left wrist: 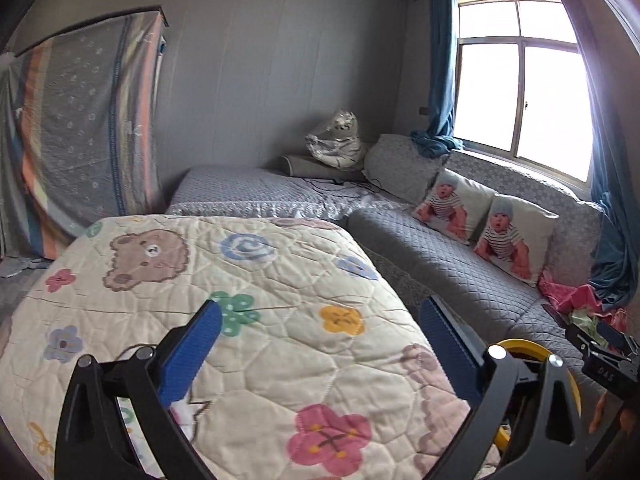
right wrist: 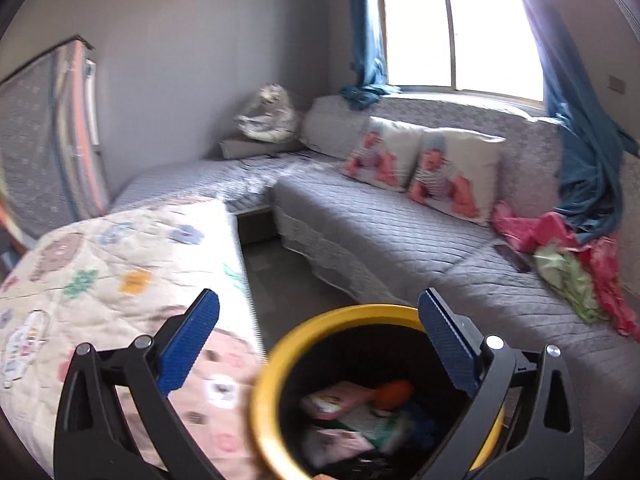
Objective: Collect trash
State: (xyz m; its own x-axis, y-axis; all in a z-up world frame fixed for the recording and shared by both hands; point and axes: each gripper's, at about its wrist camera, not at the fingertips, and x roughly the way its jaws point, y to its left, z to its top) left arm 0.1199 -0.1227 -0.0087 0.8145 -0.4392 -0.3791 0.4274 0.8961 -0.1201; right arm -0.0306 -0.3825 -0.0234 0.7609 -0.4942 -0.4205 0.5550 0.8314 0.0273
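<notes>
Both claws, left and right, are spread and empty. The wrappers lie inside the bin under the right claw; next, probably, find more trash beyond the bin.

light: daylight, blown-out window | right view motion-blurred | fisheye edges bent, dark

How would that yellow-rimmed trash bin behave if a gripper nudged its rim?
The yellow-rimmed trash bin looks like a light, stiff plastic round, so it would probably slide or tip rather than flex. Only a few wrappers lie inside, so little weight steadies it.
</notes>
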